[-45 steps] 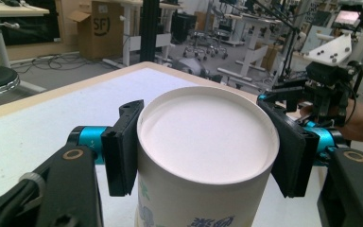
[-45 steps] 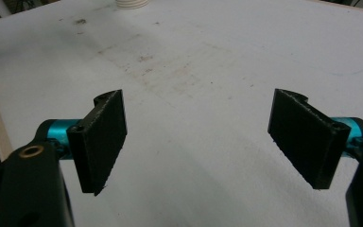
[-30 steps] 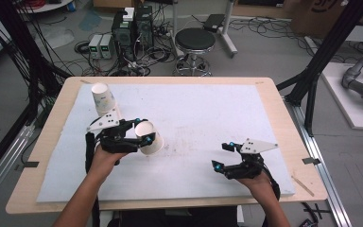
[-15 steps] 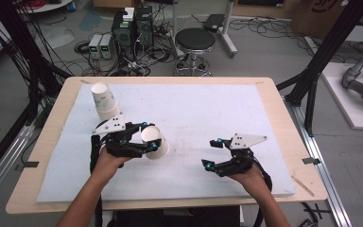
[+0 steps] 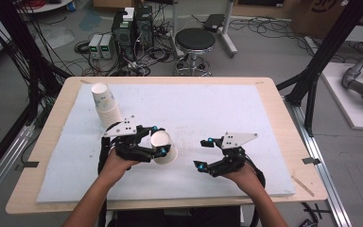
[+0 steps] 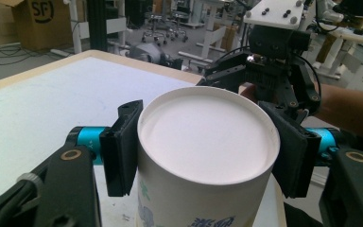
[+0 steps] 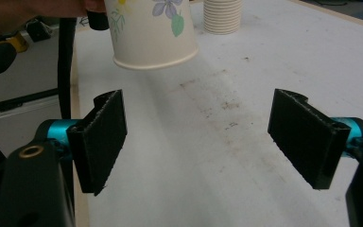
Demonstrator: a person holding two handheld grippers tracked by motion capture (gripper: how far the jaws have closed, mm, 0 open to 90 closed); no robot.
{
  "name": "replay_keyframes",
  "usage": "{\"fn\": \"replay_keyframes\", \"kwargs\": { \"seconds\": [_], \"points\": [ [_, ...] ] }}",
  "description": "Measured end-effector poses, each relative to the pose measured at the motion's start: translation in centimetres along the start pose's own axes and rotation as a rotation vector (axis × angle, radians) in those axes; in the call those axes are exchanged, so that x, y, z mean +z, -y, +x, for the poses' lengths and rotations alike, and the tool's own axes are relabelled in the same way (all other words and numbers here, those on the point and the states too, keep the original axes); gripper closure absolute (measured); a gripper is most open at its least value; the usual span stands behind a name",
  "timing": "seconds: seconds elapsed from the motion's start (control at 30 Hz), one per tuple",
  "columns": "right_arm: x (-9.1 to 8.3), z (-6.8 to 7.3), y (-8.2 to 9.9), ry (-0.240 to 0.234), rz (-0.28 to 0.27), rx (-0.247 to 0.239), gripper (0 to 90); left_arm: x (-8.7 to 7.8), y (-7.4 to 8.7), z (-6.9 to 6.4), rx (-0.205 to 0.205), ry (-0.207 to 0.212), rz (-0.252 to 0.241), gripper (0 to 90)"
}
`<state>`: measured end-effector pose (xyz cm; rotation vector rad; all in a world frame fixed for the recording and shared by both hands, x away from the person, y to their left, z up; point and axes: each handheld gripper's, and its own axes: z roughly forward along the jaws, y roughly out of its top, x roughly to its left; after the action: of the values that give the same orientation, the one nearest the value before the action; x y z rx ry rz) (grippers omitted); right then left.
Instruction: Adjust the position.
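High view — left hand-held gripper (image 5: 161, 145) pinching a paper cup (image 5: 163, 147), right hand-held gripper (image 5: 201, 153) spread wide — nothing between.

The high view looks forward and down from above the person's edge of the tabletop (image 5: 264, 101), taking in the whole white mat and the floor beyond. The left gripper view rides close behind the left tongs (image 6: 203, 161), facing level across the paper cup (image 6: 203, 156) toward the right tongs (image 6: 264, 61). The right gripper view sits low, looking past the right tongs (image 7: 203, 137) at the same cup (image 7: 151, 33) and the cup stack (image 7: 223, 16) beyond it.
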<state>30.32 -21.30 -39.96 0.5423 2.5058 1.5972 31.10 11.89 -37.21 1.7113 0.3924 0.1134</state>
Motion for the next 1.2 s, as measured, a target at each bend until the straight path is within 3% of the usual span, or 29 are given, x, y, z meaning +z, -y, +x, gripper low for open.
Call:
{"fn": "replay_keyframes", "kwargs": {
  "seconds": [0.23,0.9,1.2],
  "points": [
    [-0.1,0.1,-0.1,-0.021,-0.006,-0.004,20.7,1.0,0.1,-0.4,0.000,0.025,0.012,34.9],
    [1.9,1.1,-0.7,-0.107,0.015,-0.033,20.7,3.0,0.2,-1.2,0.017,0.092,0.040,34.9],
    [2.7,1.4,-0.9,-0.133,0.017,-0.034,20.9,3.8,0.3,-1.4,0.003,0.128,0.030,35.0]
  ]
}}
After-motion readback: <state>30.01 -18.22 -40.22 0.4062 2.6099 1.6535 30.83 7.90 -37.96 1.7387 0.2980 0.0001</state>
